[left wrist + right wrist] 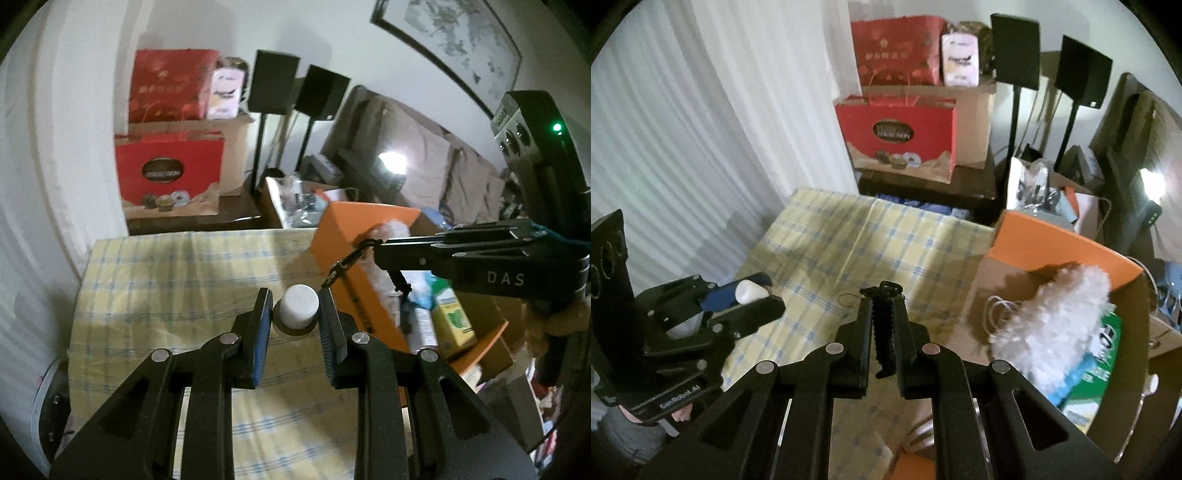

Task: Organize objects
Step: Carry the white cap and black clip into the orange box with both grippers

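so the left gripper has its fingers pinched on a small bottle with a white cap, cap pointing away from the camera, held up above the checked yellow-and-blue cloth covering the tabletop. from the right wrist view the same bottle shows up between the left gripper's blue pads, off to the left over the edge of the cloth.

the right gripper has its fingers closed narrow on a black ridged strap-like thing with a clip on its end; can't really tell what it is. in the left view that gripper reaches in from the right, with a short black chain or clip dangling off its tip in front of the orange box.

the orange box sits at the right side of the tabletop, open, with a fluffy white thing inside plus some green and blue packets. red gift bags are stacked on a dark stand behind.
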Available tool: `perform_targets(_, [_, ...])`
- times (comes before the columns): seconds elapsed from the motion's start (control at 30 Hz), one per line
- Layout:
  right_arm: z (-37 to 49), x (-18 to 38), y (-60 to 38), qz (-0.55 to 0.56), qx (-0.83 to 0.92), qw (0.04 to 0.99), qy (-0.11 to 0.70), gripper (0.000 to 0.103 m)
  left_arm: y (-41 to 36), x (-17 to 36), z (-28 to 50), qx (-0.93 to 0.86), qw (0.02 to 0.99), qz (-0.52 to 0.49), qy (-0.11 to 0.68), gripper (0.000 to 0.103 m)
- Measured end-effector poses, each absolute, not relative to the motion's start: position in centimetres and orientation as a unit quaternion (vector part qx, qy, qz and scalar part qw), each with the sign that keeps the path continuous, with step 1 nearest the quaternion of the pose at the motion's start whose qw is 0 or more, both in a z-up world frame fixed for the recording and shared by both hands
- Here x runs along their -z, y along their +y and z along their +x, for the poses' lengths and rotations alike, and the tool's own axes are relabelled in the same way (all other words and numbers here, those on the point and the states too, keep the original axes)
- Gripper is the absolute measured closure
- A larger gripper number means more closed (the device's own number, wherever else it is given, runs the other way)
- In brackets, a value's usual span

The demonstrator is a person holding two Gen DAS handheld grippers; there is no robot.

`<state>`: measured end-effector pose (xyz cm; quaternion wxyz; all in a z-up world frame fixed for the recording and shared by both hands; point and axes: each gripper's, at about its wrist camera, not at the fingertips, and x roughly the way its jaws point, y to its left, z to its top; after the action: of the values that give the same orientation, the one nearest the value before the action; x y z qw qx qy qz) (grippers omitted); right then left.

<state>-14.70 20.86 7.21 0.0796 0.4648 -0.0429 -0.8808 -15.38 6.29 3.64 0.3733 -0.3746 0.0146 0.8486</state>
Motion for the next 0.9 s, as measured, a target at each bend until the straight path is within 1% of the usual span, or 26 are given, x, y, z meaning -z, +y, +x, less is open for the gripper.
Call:
perform_targets(0.23, [-11.6,-9.0,23.6,0.447,0.891,0.059,-0.050,0.094,9.7,-4.7,-13.0,-0.837,0.401,-0.372,0.025,0.080])
perform_targets(0.4, [-9.2,-9.6,25.8,0.440,0.895,0.044,-0.059,0.094,13.0,-4.3,-11.2,-0.821,0.424,-0.380,0.036,0.080])
perform_targets(0.63, [-7.2,-8.4,28.1,0.447,0.891,0.032,-0.074,0.094,16.8,-2.9,-8.9,-0.803,0.446,-0.393,0.050,0.080])
perform_targets(0.9, [-6.7,-6.8,29.5,0.454,0.886,0.027,-0.090,0.094,19.3,-1.3,-8.0,-0.795,0.446,-0.406,0.067,0.080])
